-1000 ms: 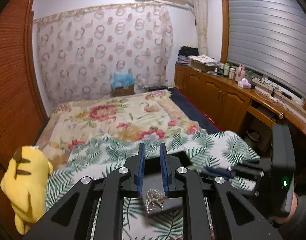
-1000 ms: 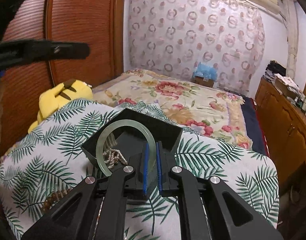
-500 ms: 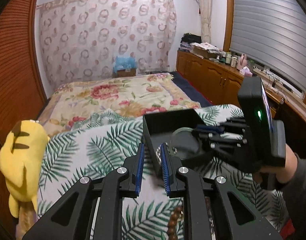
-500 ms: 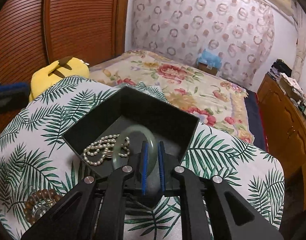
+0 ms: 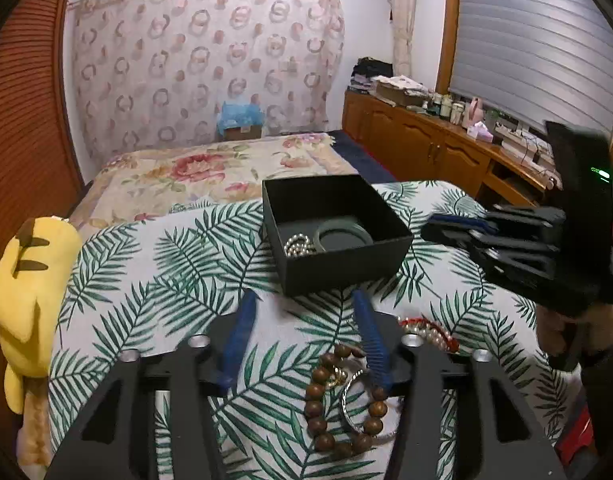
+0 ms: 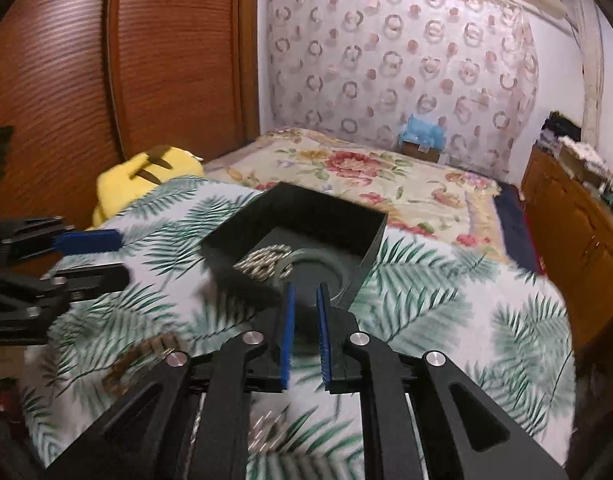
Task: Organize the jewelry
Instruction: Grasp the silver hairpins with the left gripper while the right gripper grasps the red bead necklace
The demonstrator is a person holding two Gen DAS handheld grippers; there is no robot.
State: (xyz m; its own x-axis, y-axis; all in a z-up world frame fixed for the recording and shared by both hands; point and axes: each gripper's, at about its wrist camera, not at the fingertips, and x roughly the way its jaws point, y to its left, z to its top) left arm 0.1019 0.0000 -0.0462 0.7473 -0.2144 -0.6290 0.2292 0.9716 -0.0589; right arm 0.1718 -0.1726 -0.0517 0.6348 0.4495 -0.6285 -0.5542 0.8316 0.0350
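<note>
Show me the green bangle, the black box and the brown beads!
bangle (image 5: 324, 233), left wrist view, on its left rim
box (image 5: 346, 270), left wrist view, on its front wall
beads (image 5: 315, 390), left wrist view, on a left bead

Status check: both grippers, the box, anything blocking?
Left gripper just opened, empty, over wooden bead bracelet. Right gripper nearly closed, empty. Black box holds pearls, jade bangle. Nothing blocking.

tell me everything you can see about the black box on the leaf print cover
The black box is a square, lidless tray with straight matte walls, likely card or plastic, dark inside too. It sits flat on the leaf-print cover, turned corner-on to the left wrist camera. Inside lie a pale green bangle, flat on the floor, and a bunch of pearl beads beside it, in the near left corner. Neither gripper touches it.
</note>
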